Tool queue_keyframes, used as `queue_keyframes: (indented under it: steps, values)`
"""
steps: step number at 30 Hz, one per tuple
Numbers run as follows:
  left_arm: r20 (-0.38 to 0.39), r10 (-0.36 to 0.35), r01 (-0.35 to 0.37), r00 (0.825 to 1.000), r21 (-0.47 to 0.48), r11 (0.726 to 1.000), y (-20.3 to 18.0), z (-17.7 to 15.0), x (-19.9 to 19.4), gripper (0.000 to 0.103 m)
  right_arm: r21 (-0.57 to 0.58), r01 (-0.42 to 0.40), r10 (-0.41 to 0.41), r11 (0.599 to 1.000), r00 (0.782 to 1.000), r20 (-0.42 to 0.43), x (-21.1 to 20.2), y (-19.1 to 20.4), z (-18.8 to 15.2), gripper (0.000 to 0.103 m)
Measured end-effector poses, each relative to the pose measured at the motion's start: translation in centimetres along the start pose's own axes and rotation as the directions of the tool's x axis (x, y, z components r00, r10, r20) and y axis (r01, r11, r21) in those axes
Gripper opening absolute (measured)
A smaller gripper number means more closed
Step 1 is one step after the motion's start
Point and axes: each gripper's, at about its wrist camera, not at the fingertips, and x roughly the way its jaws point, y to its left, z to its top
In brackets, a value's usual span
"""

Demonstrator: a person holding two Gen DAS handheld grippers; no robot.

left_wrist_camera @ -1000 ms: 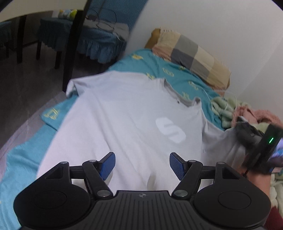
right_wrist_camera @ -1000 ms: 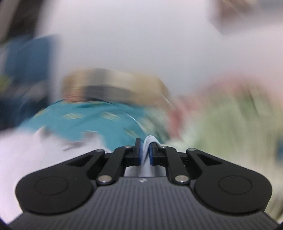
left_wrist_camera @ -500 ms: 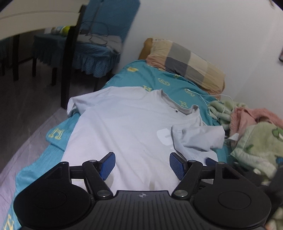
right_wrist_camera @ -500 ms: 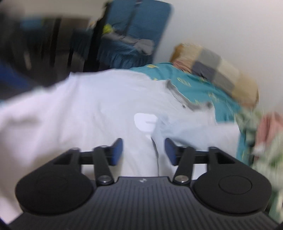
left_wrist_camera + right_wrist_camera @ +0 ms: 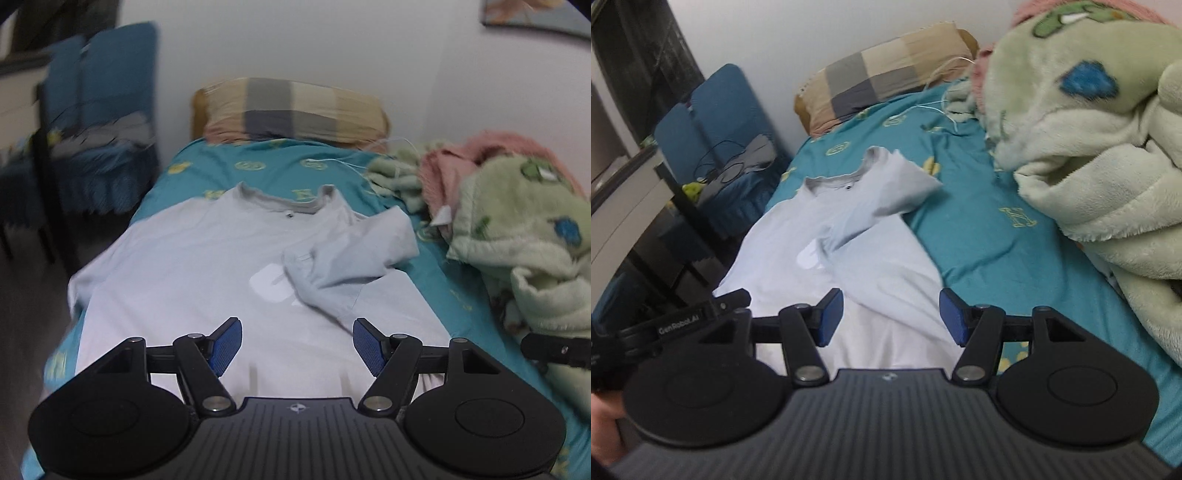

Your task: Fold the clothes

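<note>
A pale grey T-shirt (image 5: 192, 266) lies flat on the teal bed sheet (image 5: 280, 166), collar toward the pillow. Its right sleeve (image 5: 354, 254) is folded in over the chest and partly covers the white logo (image 5: 269, 284). My left gripper (image 5: 297, 347) is open and empty above the shirt's lower part. My right gripper (image 5: 890, 317) is open and empty over the shirt's lower right side (image 5: 886, 273). The folded sleeve (image 5: 886, 195) also shows in the right wrist view. Part of the left gripper's body (image 5: 683, 317) shows at the left of that view.
A checked pillow (image 5: 291, 110) lies at the head of the bed. A heap of green and pink fleece blankets (image 5: 517, 229) fills the bed's right side. A white cable (image 5: 354, 158) runs near the pillow. A blue-covered chair (image 5: 99, 122) stands left of the bed.
My right gripper let go of the right sleeve, which now lies folded over the chest, and opened and drew back toward the hem. My left gripper swung to face the pillow.
</note>
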Motion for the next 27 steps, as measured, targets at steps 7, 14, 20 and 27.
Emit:
queue_keyframes:
  steps: [7, 14, 20, 27]
  values:
    - [-0.036, -0.079, 0.082, 0.996, 0.096, 0.992, -0.3, 6.1, 11.3, 0.069, 0.098, 0.009, -0.009, 0.995, 1.000, -0.005, 2.3, -2.7, 1.7, 0.060]
    - [-0.133, -0.194, 0.213, 0.972, 0.150, 0.966, -2.3, 8.8, 23.0, 0.062, 0.127, 0.001, 0.006, 0.992, 0.999, -0.053, 5.6, -3.8, 2.0, 0.060]
    - [-0.180, -0.284, 0.304, 0.942, 0.095, 0.948, -3.1, 8.3, 25.5, 0.005, 0.163, 0.019, -0.002, 0.986, 0.995, -0.103, 7.8, -4.7, 2.0, 0.060]
    - [-0.027, -0.382, 0.379, 0.924, -0.077, 0.922, -0.7, 10.9, 19.2, 0.002, 0.163, 0.030, -0.017, 0.986, 0.997, -0.080, 6.8, -4.7, 1.9, 0.060]
